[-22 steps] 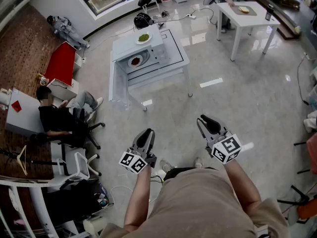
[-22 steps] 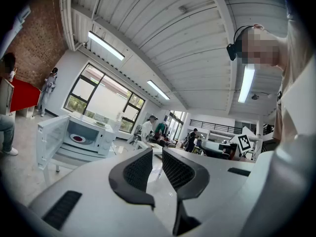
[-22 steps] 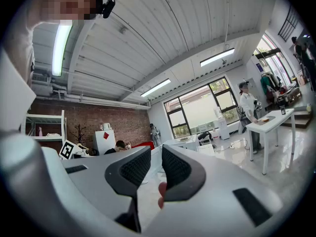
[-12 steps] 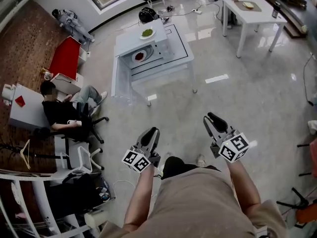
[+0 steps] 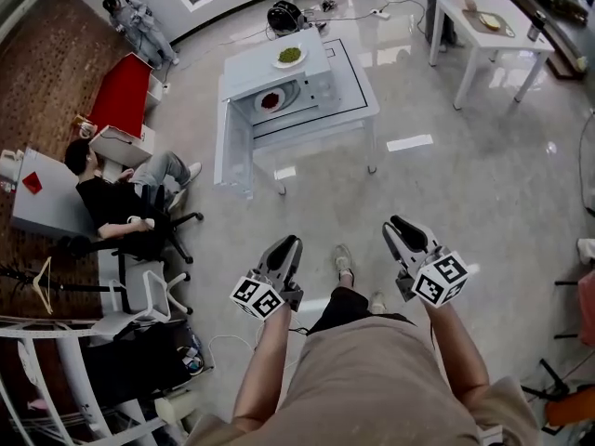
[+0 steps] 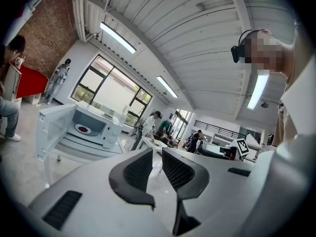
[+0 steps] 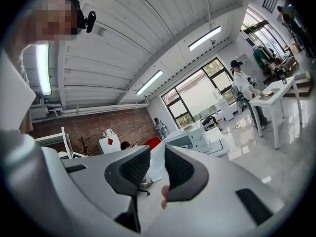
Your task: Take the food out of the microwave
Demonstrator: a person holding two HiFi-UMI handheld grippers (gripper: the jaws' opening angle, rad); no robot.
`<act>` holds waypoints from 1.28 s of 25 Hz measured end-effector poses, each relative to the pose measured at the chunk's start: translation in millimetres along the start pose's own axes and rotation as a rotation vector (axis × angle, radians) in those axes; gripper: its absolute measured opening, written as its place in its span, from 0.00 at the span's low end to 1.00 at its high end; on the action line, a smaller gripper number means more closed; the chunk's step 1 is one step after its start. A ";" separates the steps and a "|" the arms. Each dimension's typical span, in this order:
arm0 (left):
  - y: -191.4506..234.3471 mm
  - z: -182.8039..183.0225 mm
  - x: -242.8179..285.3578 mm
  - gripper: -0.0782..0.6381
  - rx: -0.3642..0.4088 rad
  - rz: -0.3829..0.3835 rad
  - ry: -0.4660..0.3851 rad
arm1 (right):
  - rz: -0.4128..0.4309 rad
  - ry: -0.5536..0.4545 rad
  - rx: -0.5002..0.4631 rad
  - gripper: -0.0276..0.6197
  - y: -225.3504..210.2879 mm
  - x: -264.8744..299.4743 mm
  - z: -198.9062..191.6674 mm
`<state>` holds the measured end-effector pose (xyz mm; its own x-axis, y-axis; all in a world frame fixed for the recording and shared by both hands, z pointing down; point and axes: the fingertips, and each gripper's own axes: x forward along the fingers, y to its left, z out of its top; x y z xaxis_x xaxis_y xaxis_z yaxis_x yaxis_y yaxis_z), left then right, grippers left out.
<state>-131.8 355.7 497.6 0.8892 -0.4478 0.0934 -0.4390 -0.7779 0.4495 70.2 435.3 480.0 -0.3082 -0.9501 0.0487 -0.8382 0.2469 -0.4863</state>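
You've taken a step: one shoe (image 5: pixel 344 260) has come forward on the floor between the grippers, and the microwave (image 5: pixel 321 80) has slid a little up and right in the head view. It is far ahead of you on a low white table (image 5: pixel 361 102), and its door (image 5: pixel 232 145) is swung open to the left. The food (image 5: pixel 271 100), a red portion on a round plate, lies flat inside the cavity, with no long axis to speak of. A second plate of green food (image 5: pixel 290 56) sits on the microwave's top. Your left gripper (image 5: pixel 289 242) and right gripper (image 5: pixel 396 222) point level, well short of the table. Each has a narrow gap between its jaws and holds nothing. Their cubes carry black-and-white square markers.
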 end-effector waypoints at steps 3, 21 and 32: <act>28.1 15.6 18.7 0.18 0.005 -0.017 -0.002 | 0.017 0.018 0.021 0.16 4.7 31.7 4.9; 145.1 104.9 126.8 0.18 -0.032 -0.187 -0.027 | -0.022 0.145 -0.080 0.16 -21.8 222.2 40.0; 213.8 128.9 135.1 0.18 -0.043 -0.082 -0.053 | -0.011 0.195 -0.141 0.16 -20.2 298.4 28.2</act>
<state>-122.2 72.1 491.8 0.9133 -0.4072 0.0076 -0.3579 -0.7937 0.4919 7.8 141.4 479.8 -0.3680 -0.9015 0.2276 -0.8924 0.2737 -0.3588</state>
